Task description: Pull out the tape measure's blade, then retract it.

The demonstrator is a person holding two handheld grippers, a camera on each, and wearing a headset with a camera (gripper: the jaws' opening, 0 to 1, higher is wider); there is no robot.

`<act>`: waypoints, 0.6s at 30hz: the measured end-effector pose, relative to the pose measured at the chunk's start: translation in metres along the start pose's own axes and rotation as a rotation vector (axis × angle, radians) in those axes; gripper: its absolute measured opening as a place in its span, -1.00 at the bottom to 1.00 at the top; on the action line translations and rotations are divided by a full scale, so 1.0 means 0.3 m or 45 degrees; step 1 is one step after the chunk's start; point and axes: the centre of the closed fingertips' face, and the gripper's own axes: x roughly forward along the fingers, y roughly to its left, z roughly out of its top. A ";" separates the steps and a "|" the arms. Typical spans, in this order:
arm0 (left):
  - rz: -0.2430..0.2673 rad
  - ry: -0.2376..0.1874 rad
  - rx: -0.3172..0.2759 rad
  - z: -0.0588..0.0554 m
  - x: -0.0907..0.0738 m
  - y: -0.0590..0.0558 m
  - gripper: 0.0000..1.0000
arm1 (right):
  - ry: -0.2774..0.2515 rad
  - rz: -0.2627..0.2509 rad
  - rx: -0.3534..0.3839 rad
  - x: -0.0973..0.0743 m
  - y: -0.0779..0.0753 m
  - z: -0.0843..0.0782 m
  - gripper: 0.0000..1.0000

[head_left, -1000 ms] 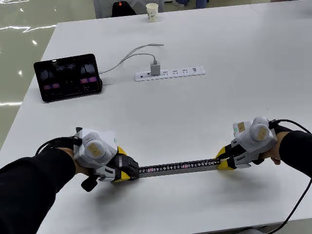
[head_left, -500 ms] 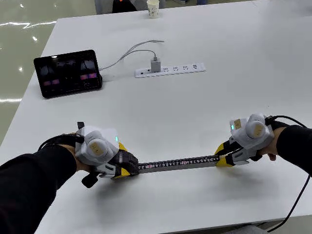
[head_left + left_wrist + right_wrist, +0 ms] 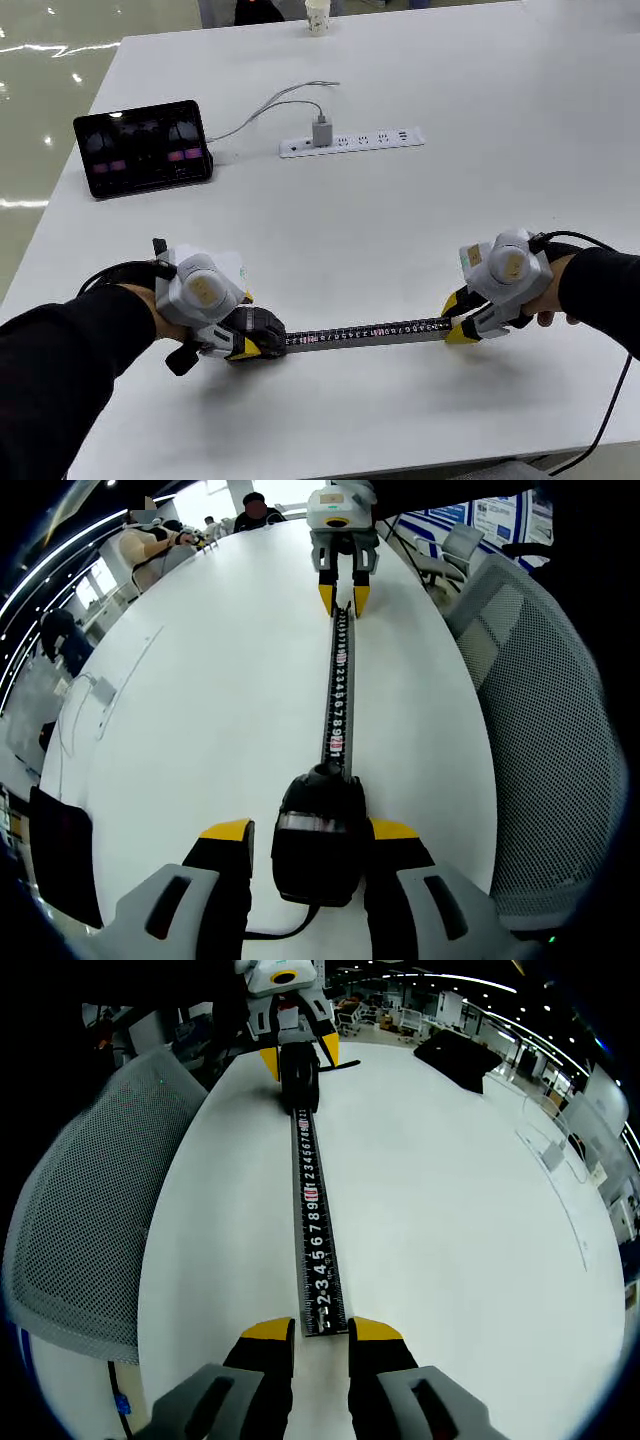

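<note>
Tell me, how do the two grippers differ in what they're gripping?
The left gripper clamps the black tape measure case; the right gripper pinches the blade's free end. The left gripper's jaws stand wide apart around the case, the right gripper's nearly together. Both are yellow-tipped and face each other along the blade, low over the white table.

Bright, even overhead light, in sharp focus. Glare streaks the glossy floor beside the white table. Both gripper views bend at their edges

White table bears tablet, power strip, cup.
</note>
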 end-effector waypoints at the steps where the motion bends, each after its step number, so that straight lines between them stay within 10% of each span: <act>1: -0.005 -0.004 -0.004 0.002 -0.008 -0.001 -0.22 | 0.002 -0.003 -0.015 -0.002 0.000 0.001 -0.64; 18: 0.004 -0.013 -0.178 -0.060 -0.074 -0.053 0.06 | -0.114 -0.150 0.148 -0.094 0.010 -0.030 -0.26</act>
